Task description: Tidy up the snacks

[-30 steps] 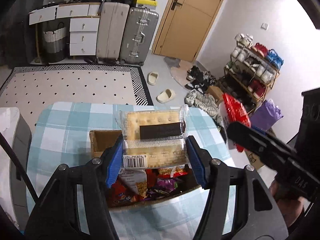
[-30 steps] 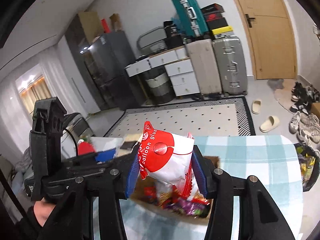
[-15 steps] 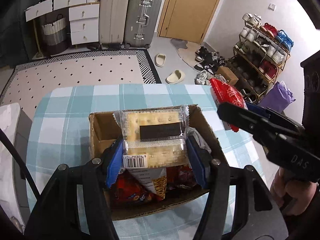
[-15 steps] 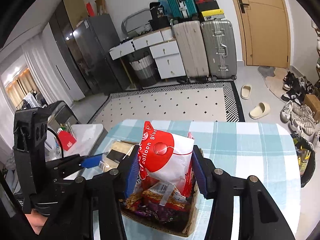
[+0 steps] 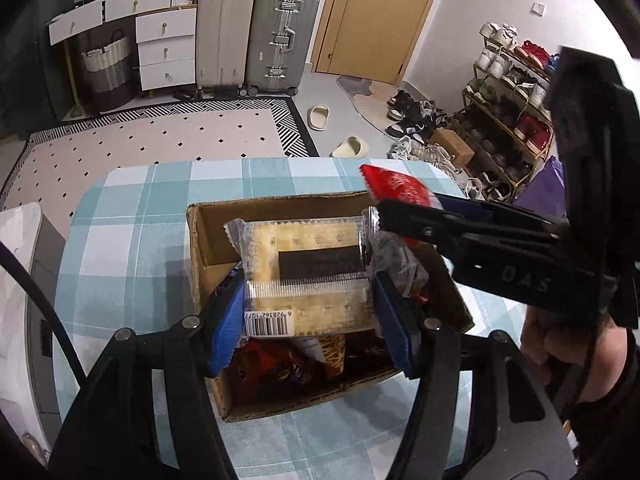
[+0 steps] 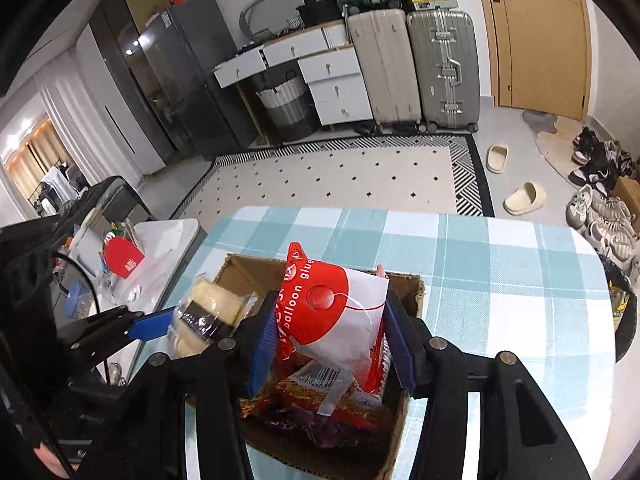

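Note:
My left gripper (image 5: pixel 308 308) is shut on a clear-wrapped cracker pack (image 5: pixel 308 268) with a black label and holds it over the open cardboard box (image 5: pixel 200 240) on the checked table. My right gripper (image 6: pixel 328 340) is shut on a red-and-white bag (image 6: pixel 332 312) printed "balloon glue", also over the box (image 6: pixel 416 292). The box holds several snack packets (image 6: pixel 320 404). In the left wrist view the right gripper (image 5: pixel 404 216) reaches in from the right with the red bag (image 5: pixel 396 188). In the right wrist view the cracker pack (image 6: pixel 208 312) shows at the left.
The blue-and-white checked tablecloth (image 5: pixel 132 216) covers the table. A white side table (image 6: pixel 160 244) with a red box (image 6: pixel 120 256) stands to the left. Beyond lie a patterned rug (image 5: pixel 160 140), suitcases (image 5: pixel 280 36) and a shoe rack (image 5: pixel 508 112).
Both grippers have come down and toward the box with their packs. The right gripper has closed in beside the cracker pack over the box.

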Motion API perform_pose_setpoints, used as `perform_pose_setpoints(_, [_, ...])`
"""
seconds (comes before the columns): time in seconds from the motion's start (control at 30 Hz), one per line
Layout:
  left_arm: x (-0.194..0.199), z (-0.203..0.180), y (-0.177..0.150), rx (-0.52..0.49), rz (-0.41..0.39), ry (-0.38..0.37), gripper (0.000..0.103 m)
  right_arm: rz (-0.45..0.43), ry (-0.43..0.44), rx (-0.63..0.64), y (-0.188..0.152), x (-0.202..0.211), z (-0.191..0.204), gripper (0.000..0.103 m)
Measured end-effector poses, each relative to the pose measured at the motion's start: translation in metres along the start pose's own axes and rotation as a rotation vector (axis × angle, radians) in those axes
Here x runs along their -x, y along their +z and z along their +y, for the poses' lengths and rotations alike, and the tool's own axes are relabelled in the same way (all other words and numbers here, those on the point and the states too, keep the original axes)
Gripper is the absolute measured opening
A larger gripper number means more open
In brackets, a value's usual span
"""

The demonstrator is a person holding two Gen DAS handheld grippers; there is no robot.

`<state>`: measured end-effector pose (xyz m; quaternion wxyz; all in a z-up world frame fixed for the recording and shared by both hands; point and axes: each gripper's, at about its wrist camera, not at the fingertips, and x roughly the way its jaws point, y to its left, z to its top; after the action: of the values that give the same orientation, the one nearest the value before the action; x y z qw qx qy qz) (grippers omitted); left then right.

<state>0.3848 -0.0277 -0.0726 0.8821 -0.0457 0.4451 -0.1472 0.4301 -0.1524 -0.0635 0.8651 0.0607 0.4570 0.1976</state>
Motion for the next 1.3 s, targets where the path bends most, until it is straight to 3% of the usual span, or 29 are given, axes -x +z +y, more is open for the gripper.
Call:
perform_pose_setpoints(0.63, [0.005, 0.006, -0.019, -0.033, 0.075, 0.007, 0.062, 0.057, -0.003, -0.012, -0.007, -0.023, -0.001, 0.061])
perform_pose_setpoints(1.03, [0.023, 0.002, -0.012, -0.055, 0.027, 0.001, 0.065, 0.039, 0.003, 0.007, -0.007, -0.013, 0.008, 0.068])
perform_pose_setpoints(1.3, [0.054, -0.002, -0.015, -0.05, -0.053, 0.029, 0.069, -0.044, 0.015, -0.01, -0.007, 0.016, 0.008, 0.072])
